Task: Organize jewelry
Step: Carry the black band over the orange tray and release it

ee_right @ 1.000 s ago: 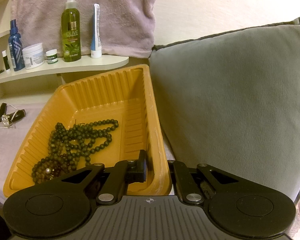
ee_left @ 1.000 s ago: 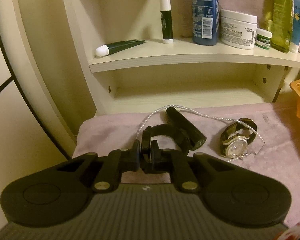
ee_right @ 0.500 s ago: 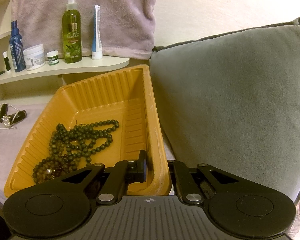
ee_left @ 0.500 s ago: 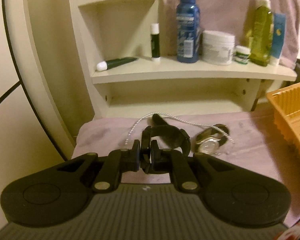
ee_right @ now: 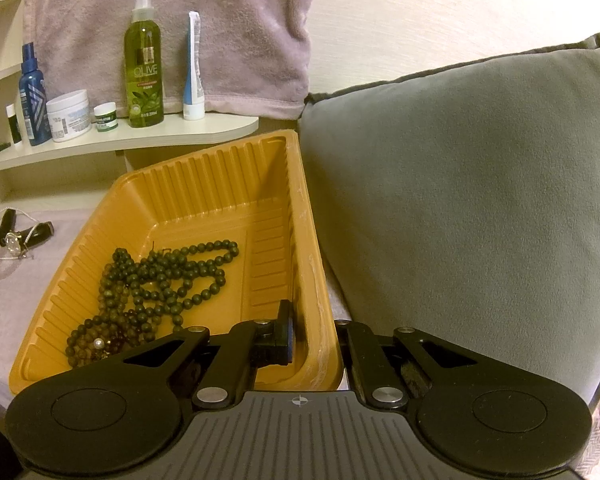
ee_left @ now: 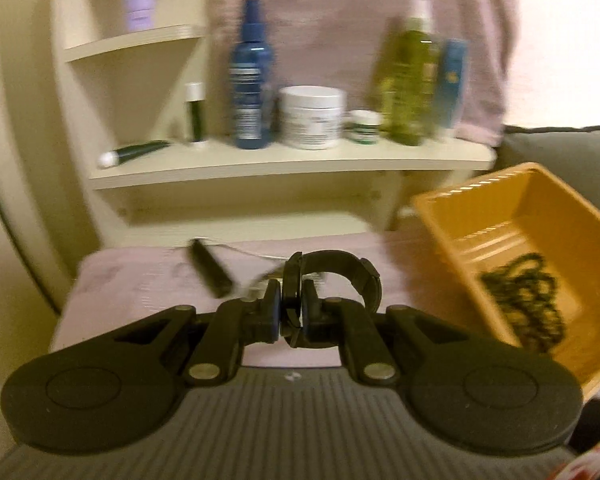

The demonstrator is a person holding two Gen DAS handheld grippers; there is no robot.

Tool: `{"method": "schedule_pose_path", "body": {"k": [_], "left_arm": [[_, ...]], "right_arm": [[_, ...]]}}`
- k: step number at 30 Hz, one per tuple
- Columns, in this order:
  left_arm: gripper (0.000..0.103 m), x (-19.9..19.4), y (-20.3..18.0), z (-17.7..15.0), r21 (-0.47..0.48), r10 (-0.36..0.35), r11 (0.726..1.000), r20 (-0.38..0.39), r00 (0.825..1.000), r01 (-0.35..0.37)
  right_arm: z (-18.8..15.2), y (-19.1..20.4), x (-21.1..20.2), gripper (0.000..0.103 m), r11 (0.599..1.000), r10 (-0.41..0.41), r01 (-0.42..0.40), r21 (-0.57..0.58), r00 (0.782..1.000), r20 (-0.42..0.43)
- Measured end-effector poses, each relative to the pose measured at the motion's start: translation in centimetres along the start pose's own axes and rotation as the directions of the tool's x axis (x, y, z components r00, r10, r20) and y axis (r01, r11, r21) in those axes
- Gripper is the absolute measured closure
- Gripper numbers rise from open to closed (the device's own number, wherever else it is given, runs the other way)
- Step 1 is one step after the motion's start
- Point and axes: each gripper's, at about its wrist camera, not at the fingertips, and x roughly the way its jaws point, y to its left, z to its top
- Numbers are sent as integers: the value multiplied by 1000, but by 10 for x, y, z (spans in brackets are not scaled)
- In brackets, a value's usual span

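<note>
My left gripper [ee_left: 291, 312] is shut on a black curved band [ee_left: 352, 268] and holds it above the pink towel [ee_left: 140, 280]. To its right lies the orange tray [ee_left: 480, 200] with dark green beads [ee_left: 528, 296] in it. A black stick-shaped piece [ee_left: 210, 272] and a thin pale chain [ee_left: 244, 250] stay on the towel, blurred. In the right wrist view my right gripper [ee_right: 314, 344] is shut on the near right wall of the orange tray [ee_right: 204, 160]. The beads [ee_right: 160, 276] are heaped at the tray's front left. A watch [ee_right: 14, 240] lies on the towel at far left.
A cream shelf [ee_left: 292, 164] behind the towel carries a blue bottle [ee_left: 250, 80], a white jar [ee_left: 312, 118], a green spray bottle [ee_right: 144, 64] and a tube [ee_right: 194, 72]. A grey cushion [ee_right: 460, 200] presses against the tray's right side.
My left gripper has risen and swung right with the black band, away from the watch and chain; the orange tray has come into its view. The right gripper has kept still.
</note>
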Motion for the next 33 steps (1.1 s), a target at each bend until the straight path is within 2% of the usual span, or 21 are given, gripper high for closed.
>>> {"method": "schedule_pose_path", "body": {"k": [5, 16, 23, 33], "left_arm": [[94, -3, -35, 1, 29, -82, 996, -1, 997, 82], [94, -8, -99, 1, 85, -235, 968, -21, 972, 236], [94, -8, -124, -2, 124, -283, 950, -39, 958, 286], [94, -1, -138, -7, 137, -309, 939, -75, 948, 317]], "right_arm": [[0, 0, 0, 96, 1000, 0, 0, 0, 1000, 0], [2, 0, -1, 96, 1000, 7, -7, 12, 1000, 1], [0, -1, 0, 96, 1000, 9, -9, 17, 1000, 2], [0, -1, 0, 96, 1000, 9, -9, 18, 1000, 3]]}}
